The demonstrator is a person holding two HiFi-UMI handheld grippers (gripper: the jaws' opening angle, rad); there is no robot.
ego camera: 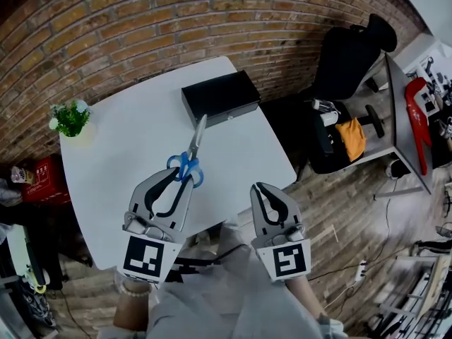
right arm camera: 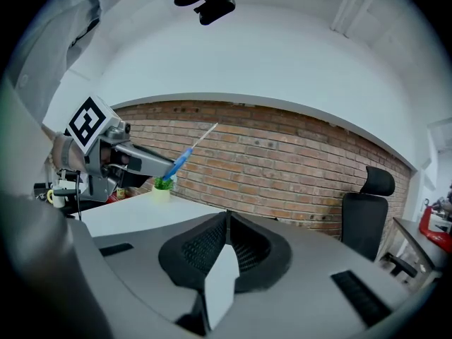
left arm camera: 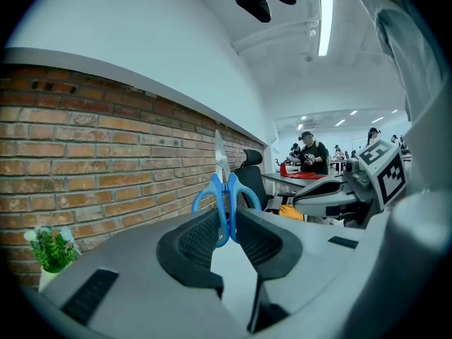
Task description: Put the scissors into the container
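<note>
In the head view, scissors (ego camera: 188,164) with blue handles hang over the white table (ego camera: 120,161), blades pointing toward the black box container (ego camera: 220,96) at the table's far edge. My left gripper (ego camera: 182,178) is shut on the blue handles, a short way in front of the container. From the left gripper view the scissors (left arm camera: 224,202) stand upright between the jaws of the left gripper (left arm camera: 226,226). My right gripper (ego camera: 258,187) is at the table's near right edge, shut and holding nothing. In the right gripper view its own jaws (right arm camera: 226,219) touch, and the held scissors (right arm camera: 185,154) show at the left.
A small potted plant (ego camera: 69,117) stands at the table's far left corner. A brick wall runs behind the table. A black office chair (ego camera: 349,55) and a desk (ego camera: 406,111) are to the right, and a red box (ego camera: 42,179) sits on the floor at the left.
</note>
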